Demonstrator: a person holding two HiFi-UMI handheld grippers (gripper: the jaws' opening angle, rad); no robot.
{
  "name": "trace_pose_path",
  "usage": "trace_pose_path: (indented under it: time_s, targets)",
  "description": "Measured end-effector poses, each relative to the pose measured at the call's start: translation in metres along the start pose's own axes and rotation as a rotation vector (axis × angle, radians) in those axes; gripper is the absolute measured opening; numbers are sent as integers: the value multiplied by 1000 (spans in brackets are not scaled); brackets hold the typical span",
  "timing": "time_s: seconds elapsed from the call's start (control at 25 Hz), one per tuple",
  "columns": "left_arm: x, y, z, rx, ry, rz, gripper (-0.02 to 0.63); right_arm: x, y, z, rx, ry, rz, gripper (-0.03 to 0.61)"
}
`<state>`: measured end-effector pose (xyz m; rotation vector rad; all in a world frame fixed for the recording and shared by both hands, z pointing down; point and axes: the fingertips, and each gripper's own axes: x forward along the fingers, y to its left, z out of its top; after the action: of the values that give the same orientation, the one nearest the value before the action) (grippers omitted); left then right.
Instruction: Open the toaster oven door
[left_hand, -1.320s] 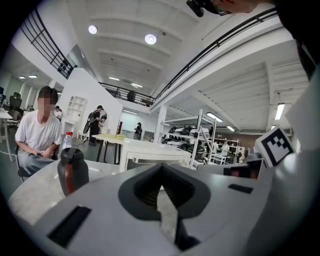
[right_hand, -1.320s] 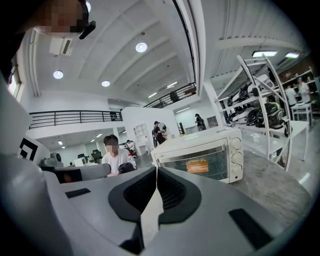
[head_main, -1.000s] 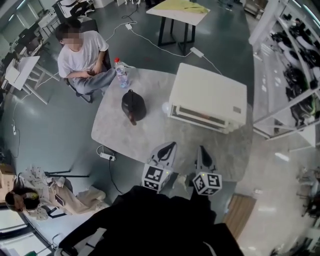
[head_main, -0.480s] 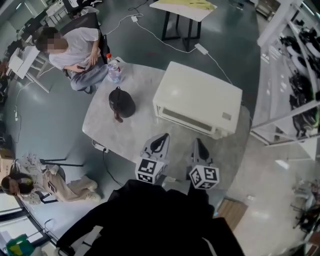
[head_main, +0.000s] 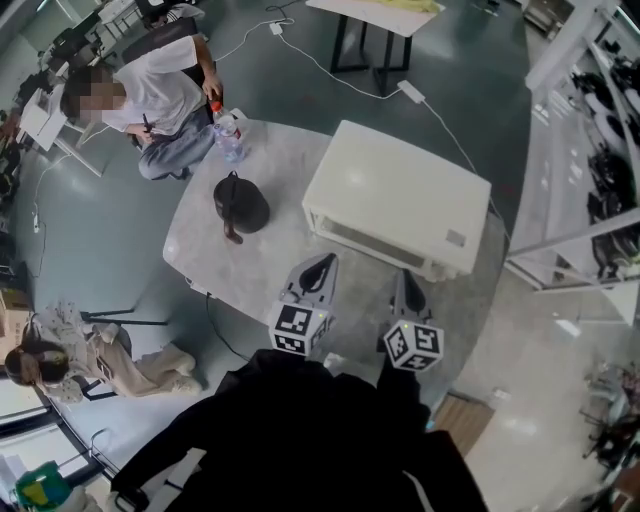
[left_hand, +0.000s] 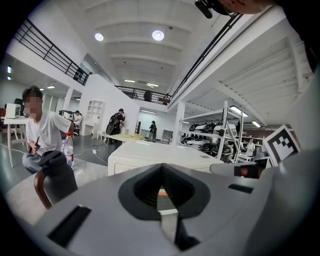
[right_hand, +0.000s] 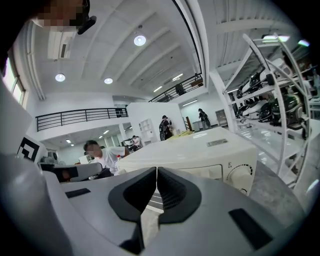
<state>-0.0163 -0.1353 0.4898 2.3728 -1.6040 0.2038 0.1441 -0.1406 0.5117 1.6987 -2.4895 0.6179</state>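
The white toaster oven (head_main: 395, 195) stands on the grey stone table (head_main: 250, 265), its door closed and facing me. My left gripper (head_main: 321, 264) hovers over the table's near part, just short of the oven's front left. My right gripper (head_main: 404, 281) is beside it, below the oven's front right. Both are shut with nothing between the jaws. In the left gripper view the oven (left_hand: 150, 152) lies ahead past the shut left gripper (left_hand: 161, 167). The right gripper view shows the oven's front (right_hand: 200, 172) and a dial (right_hand: 239, 175) beyond the shut right gripper (right_hand: 156, 170).
A black kettle (head_main: 240, 203) sits on the table left of the oven, with a water bottle (head_main: 228, 135) at the far left corner. A seated person (head_main: 150, 95) reaches toward the bottle. White shelving (head_main: 590, 150) stands to the right. A power strip (head_main: 412, 92) lies on the floor behind.
The head view has swung, so oven and table sit further left in the picture. Both grippers stay shut near the table's front. The seated person has raised a hand to the bottle.
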Motion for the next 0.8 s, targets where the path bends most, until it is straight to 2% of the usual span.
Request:
trace_pose_path:
  time_s: [0.28,0.52,0.8]
  targets:
    - [28,13,-2,-5,29,-18,3,17,-12,0,25,29,-48,11]
    - [52,21,-21,-15,86,-25,3,27,-26,-12,46,63,-85,11]
    - [61,23,-35,11,141,-32,3,29,-27,-19,-19,83,-120,5]
